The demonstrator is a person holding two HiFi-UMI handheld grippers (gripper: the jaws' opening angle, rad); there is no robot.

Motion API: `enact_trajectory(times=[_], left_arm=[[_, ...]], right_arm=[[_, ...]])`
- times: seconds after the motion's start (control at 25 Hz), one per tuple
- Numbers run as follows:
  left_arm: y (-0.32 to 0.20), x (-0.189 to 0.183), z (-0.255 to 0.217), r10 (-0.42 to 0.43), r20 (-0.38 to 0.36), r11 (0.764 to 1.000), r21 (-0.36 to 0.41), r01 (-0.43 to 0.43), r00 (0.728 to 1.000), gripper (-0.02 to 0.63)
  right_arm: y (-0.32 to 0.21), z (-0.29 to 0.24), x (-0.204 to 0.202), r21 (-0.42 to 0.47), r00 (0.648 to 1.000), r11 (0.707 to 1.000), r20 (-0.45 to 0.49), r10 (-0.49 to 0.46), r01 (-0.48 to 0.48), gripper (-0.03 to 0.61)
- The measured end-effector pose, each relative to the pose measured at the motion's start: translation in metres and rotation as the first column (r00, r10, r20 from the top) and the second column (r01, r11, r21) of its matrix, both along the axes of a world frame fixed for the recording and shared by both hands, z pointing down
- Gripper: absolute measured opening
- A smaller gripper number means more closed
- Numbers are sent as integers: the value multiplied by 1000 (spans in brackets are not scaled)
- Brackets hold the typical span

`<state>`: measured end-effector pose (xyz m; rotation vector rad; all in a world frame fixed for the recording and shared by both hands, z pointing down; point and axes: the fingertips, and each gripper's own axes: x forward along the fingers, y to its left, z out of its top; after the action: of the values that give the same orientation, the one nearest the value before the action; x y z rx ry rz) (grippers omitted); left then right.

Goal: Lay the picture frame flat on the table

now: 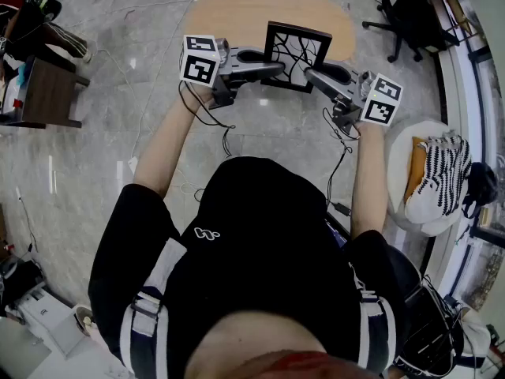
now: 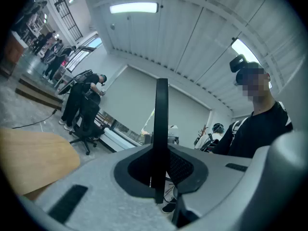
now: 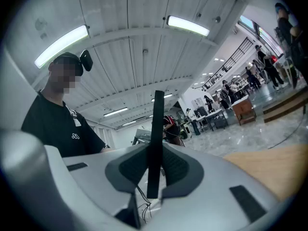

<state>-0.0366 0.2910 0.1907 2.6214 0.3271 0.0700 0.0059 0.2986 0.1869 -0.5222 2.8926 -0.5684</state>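
One picture frame, two grippers, one wooden table. The frame is square w/ a thin black border, and its white picture is crossed by black branching lines. Its face is turned up toward the head camera. It sits over the table's near edge, but whether the bottom touches the wood can't be told.

The left gripper pinches the frame's left side and the right gripper pinches its right side, so the frame sits directly between them. In each gripper view the frame shows edge-on as a narrow black strip, w/ both jaws closed tight against it – no gap either side.
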Motion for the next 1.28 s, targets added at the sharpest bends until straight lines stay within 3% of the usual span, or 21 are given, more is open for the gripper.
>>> enact_trajectory(times=[0.28,0.52,0.68,1.04,1.12,1.28], left_arm=[[-1,-1,5,0,-7,1000,-19,0,1000,43],[-23,5,6,-1,30,999,-33,2,1000,43],[-35,14,24,-12,57,998,-53,15,998,43],[-69,24,62,-29,40,997,-68,31,999,43],[-99,29,71,-35,37,996,-86,38,999,43],[-211,40,85,-36,44,988,-150,42,998,43]], right_arm=[[2,4,-1,-10,999,1000,30,12,-12,74],[-23,7,6,-50,999,998,39,27,-25,74],[-36,27,15,-77,999,997,36,23,-20,74],[-69,64,25,-92,998,994,27,54,-51,75],[-99,75,30,-104,997,992,25,72,-69,75],[-208,88,42,-170,993,979,29,114,-108,74]])
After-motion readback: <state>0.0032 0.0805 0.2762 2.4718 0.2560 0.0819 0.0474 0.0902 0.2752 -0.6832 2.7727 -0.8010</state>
